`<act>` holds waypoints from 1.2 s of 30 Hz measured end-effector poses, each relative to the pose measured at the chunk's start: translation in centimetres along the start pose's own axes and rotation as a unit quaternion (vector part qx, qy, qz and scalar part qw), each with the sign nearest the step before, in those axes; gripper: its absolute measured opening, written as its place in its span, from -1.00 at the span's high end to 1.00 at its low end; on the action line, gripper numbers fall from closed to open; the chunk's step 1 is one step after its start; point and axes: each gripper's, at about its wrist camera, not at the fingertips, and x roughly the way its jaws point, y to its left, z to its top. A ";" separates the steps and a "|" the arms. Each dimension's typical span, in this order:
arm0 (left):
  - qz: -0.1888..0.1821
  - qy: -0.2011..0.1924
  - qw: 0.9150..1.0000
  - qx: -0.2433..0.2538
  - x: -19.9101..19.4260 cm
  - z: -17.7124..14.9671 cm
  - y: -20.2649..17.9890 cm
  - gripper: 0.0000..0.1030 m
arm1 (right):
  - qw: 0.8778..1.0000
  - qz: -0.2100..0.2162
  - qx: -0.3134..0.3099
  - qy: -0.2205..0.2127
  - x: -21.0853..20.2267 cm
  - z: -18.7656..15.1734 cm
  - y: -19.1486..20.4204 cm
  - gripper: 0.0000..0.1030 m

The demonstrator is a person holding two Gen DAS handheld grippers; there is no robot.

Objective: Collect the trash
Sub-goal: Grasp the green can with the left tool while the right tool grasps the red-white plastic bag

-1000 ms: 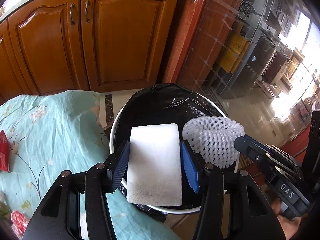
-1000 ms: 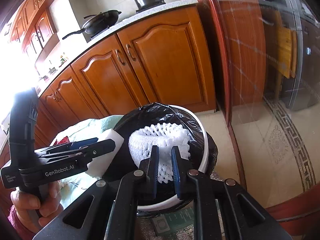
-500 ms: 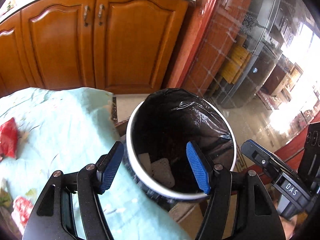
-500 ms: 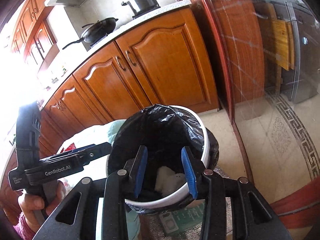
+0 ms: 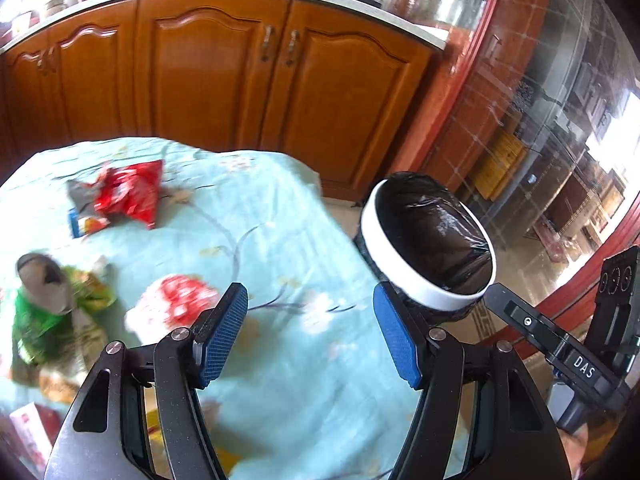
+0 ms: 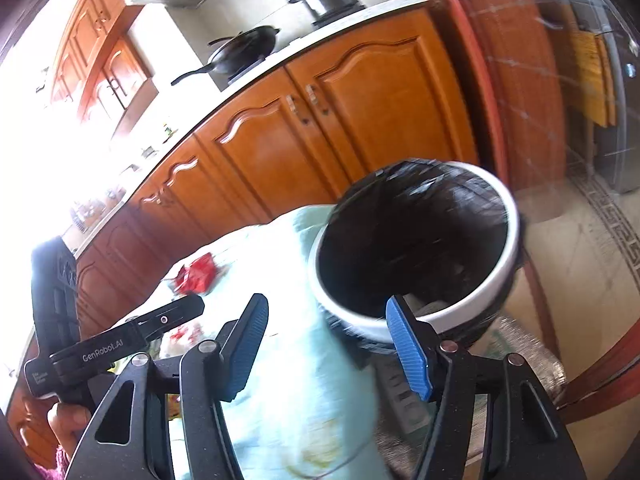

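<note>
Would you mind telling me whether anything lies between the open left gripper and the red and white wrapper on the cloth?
Nothing visible does. The left gripper is open, and the red and white wrapper lies just beyond its left finger on bare tablecloth, apart from the green wrapper.

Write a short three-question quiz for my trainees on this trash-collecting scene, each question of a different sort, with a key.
1. True or false: the left gripper is shut on a piece of trash.
2. Multiple choice: the red snack wrapper lies (A) inside the trash bin, (B) on the light blue tablecloth, (C) on the floor.
3. Fill in: the bin's white rim holds a ______ liner bag.

Key: 1 false, both it and the right gripper are open and hold nothing; 2 B; 3 black.
</note>
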 end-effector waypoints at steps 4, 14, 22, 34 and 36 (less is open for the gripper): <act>0.016 -0.012 1.000 -0.016 -2.2 -1.2 2.6 -0.29 | 1.000 0.018 -0.009 0.012 0.9 -1.1 2.5 -0.26; 0.057 -0.040 0.996 -0.060 -6.4 -2.9 9.1 -0.29 | 0.997 0.056 -0.039 0.044 3.9 -3.7 8.6 -0.26; 0.085 -0.051 0.992 -0.076 -8.4 -4.0 12.8 -0.29 | 0.994 0.072 -0.061 0.063 6.2 -4.9 12.1 -0.26; 0.109 -0.012 0.992 -0.058 -7.4 -4.3 15.2 -0.30 | 0.990 0.074 -0.075 0.095 9.7 -5.8 14.6 -0.26; 0.113 -0.006 0.993 -0.045 -6.9 -4.3 15.0 -0.30 | 0.989 0.073 -0.076 0.099 10.2 -5.9 15.0 -0.27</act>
